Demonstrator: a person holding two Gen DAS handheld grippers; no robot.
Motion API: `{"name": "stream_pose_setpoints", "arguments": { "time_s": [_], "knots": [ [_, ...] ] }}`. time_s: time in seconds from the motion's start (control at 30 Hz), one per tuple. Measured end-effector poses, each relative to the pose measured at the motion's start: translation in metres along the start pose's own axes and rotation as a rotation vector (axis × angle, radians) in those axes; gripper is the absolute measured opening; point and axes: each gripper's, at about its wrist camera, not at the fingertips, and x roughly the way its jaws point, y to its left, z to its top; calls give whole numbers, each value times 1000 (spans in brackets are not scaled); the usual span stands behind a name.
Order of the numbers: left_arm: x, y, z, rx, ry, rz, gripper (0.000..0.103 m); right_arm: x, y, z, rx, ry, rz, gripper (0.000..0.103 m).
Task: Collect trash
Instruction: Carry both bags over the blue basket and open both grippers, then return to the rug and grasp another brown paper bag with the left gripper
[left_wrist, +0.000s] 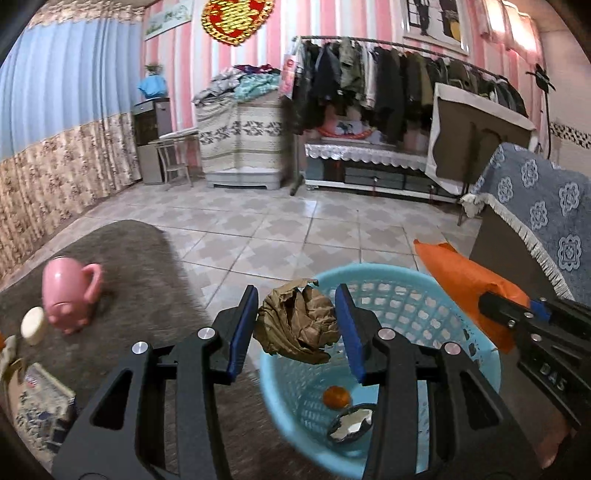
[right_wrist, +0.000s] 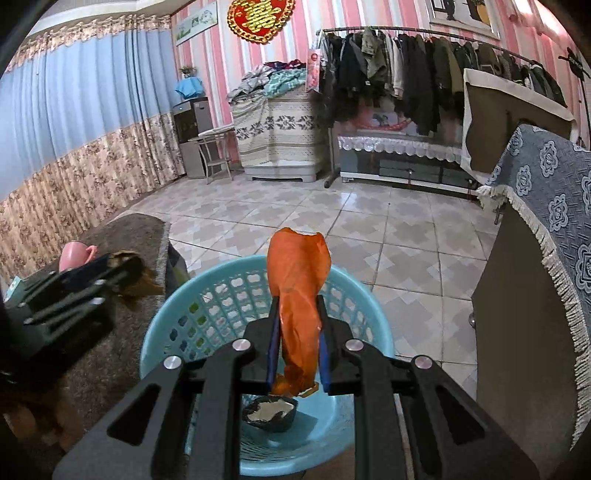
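Above basket (right_wrist: 155, 325), orange wrapper (right_wrist: 297, 291) points forward.

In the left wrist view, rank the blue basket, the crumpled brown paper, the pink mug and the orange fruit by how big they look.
1. blue basket
2. crumpled brown paper, though it is nearest the camera
3. pink mug, close to the paper, so unsure
4. orange fruit
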Motion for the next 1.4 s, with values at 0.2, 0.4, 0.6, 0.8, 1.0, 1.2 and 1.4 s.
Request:
{"name": "stream_pose_setpoints", "arguments": {
  "time_s": [0.2, 0.4, 0.6, 0.8, 1.0, 1.2, 1.4],
  "knots": [
    [19, -15, -2, 18, 17, -6, 60, 6, -8, -1, 27, 15, -9, 18],
    [12, -5, 4, 5, -7, 43, 84, 11, 2, -3, 8, 27, 0, 18],
    [-19, 26, 4, -31, -59, 117, 96, 24, 21, -11, -38, 22, 34, 18],
    [-42, 54, -4, -57, -68, 181, 97, 32, 32, -20, -71, 31, 40, 20],
    [-70, 85, -14, -113, -73, 233, 97, 33, 32, -21, -78, 40, 8, 67],
    [-101, 115, -26, -130, -84, 306, 97, 15, 40, -13, -85, -26, -8, 84],
    [-139, 154, -38, -188, -106, 379, 97, -5, 73, -6, -144, -75, 39, 90]
  ]
}}
